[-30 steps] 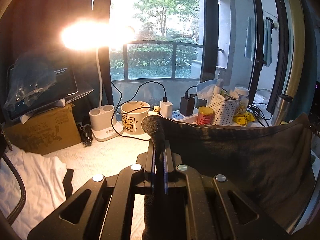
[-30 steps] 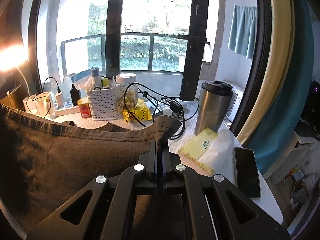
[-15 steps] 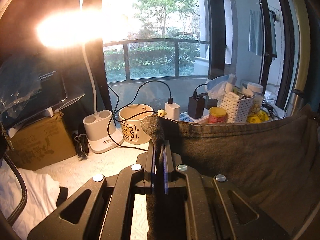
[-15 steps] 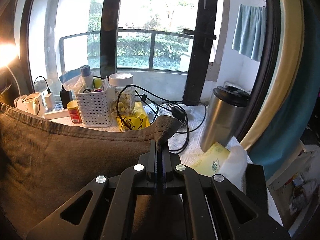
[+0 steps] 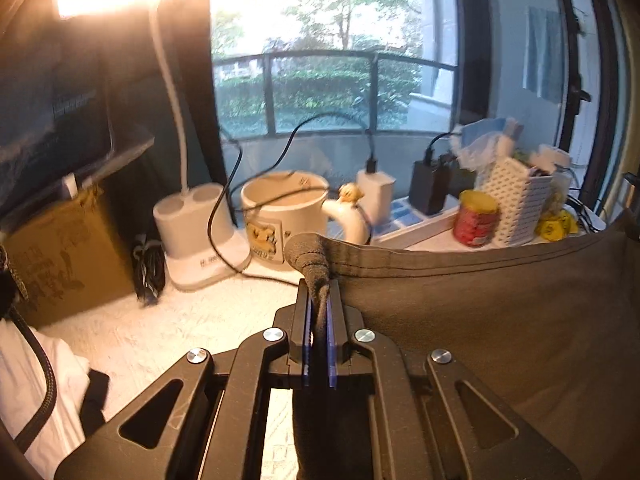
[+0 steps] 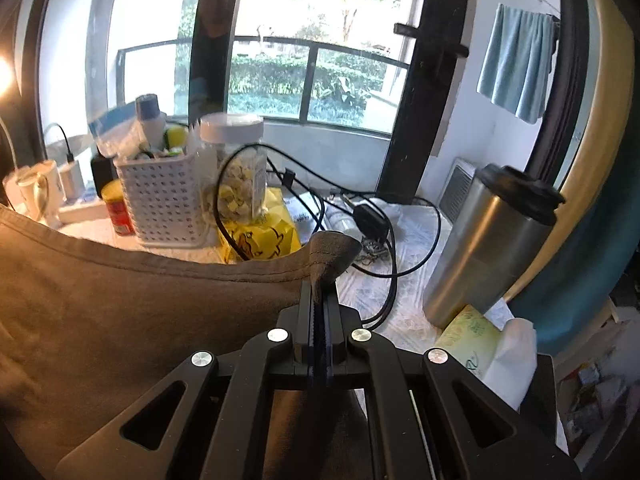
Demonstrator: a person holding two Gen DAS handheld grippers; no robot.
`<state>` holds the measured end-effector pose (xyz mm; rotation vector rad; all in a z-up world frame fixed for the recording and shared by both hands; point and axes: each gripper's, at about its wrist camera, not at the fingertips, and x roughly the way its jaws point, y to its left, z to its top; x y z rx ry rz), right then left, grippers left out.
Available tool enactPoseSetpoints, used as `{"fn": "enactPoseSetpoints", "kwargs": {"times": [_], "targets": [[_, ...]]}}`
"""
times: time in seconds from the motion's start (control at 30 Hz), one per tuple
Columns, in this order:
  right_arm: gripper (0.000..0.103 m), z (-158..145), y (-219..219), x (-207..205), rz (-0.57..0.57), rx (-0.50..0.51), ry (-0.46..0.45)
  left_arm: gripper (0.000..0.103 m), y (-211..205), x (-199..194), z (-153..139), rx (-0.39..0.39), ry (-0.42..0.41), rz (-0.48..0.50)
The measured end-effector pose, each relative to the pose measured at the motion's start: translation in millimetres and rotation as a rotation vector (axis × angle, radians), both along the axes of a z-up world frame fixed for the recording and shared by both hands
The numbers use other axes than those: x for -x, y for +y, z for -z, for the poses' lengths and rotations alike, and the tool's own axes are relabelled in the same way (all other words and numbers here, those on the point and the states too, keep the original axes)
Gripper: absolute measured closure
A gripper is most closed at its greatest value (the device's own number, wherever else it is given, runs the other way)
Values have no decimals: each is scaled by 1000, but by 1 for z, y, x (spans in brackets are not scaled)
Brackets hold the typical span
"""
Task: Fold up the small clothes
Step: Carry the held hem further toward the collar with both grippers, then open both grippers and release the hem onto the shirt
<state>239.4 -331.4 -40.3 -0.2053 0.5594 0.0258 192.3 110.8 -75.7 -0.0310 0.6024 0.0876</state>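
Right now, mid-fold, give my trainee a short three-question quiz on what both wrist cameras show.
1. True or false: both grippers are clamped on corners of the same dark brown garment.
2. Multiple choice: in the right wrist view, what stands right of the right gripper? A) a steel tumbler B) a kettle C) a potted plant
3. Fill in: in the left wrist view, beyond the left gripper, the cream mug stands between the white lamp base and the ____ charger.

Key: 1 true. 2 A, the steel tumbler. 3 white, the white charger.
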Motion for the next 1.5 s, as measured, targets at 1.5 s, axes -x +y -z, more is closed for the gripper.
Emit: {"fn": "enactPoseSetpoints", "kwargs": {"times": [1.5], "targets": [[76,-5,-2,41,85,16,61,97,17,52,-9,11,87,-39]]}}
